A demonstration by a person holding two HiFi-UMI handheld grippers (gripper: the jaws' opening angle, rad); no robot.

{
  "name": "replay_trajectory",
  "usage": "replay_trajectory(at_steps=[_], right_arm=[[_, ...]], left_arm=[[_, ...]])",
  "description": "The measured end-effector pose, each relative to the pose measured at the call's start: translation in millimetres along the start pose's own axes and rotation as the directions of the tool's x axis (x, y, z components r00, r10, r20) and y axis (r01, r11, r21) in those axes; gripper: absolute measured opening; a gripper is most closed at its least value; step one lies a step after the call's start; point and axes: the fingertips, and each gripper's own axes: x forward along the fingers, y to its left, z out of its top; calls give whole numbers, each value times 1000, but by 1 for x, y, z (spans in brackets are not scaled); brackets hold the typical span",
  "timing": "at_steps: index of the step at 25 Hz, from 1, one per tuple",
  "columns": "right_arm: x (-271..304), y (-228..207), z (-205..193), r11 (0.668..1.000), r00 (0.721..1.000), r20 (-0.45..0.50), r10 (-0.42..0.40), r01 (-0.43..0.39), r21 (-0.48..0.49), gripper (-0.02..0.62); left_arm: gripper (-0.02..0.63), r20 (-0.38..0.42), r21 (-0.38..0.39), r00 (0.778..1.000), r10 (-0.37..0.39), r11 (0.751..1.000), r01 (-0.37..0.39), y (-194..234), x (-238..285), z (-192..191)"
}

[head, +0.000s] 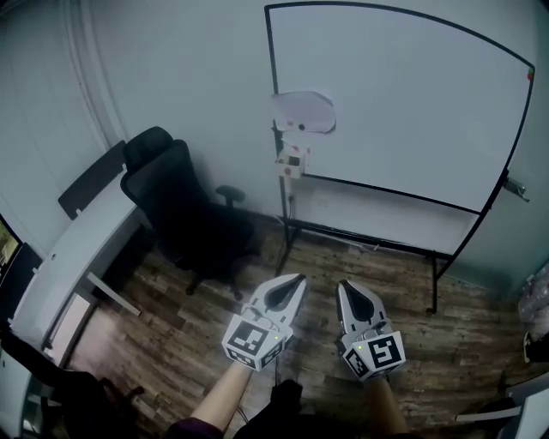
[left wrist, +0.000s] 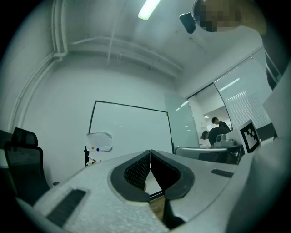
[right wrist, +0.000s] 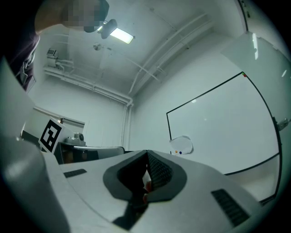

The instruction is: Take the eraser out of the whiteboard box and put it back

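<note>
Both claws, the left claw [head: 299, 277] and the right claw [head: 341, 284], are closed on nothing, well apart from the whiteboard box [head: 292, 160], where I cannot make out the eraser; I expect it light, felt-soft below, best pinched across its stiffer sides.

Cool, bluish, rather dim light fills the room. A ceiling lamp [left wrist: 149, 9] burns out to white in the left gripper view, and a second lamp [right wrist: 121, 35] does so in the right gripper view. The whiteboard [head: 403, 103] carries only a soft sheen. Its frame bows and all corners darken. Up close, the left gripper [left wrist: 150, 152] and right gripper [right wrist: 147, 154] look soft.
</note>
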Motion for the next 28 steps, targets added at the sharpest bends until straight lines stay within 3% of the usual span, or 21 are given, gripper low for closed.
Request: replay_trajectory(at_steps=[15,28], right_arm=[[74,-41,-23,1000,1000,-11,-10,11,18,3],[149,-49,-36,999,998,-27,-52,53,13,3]], left_arm=[[6,2,-26,1000,8,1000,-8,70,54,-19],[5,13,-61,999,-35,997,36,136,85,-30]])
